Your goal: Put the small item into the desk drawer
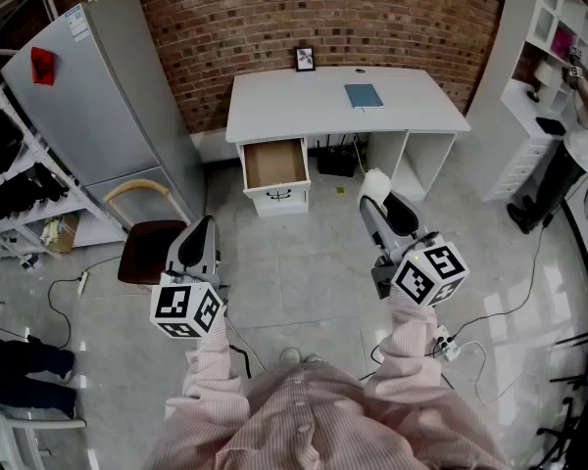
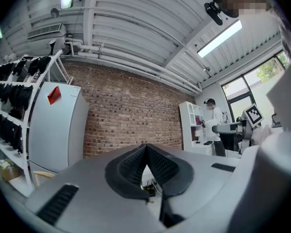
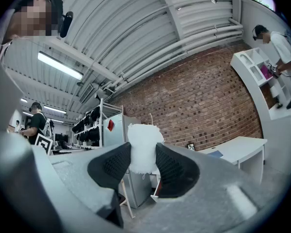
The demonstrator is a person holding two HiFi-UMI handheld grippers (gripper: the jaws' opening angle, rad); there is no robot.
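My right gripper is shut on a small white fluffy item, which sticks up between its black pads; the same white item shows at the jaw tips in the head view. My left gripper is shut with nothing in it, its pads meeting at the tips. Ahead stands the white desk against the brick wall. Its top left drawer is pulled out, showing a bare wooden bottom. Both grippers hover over the floor, well short of the desk.
A blue notebook and a small picture frame sit on the desk. A grey fridge stands at left with a wooden chair before it. White shelves and a person are at right. Cables and a power strip lie on the floor.
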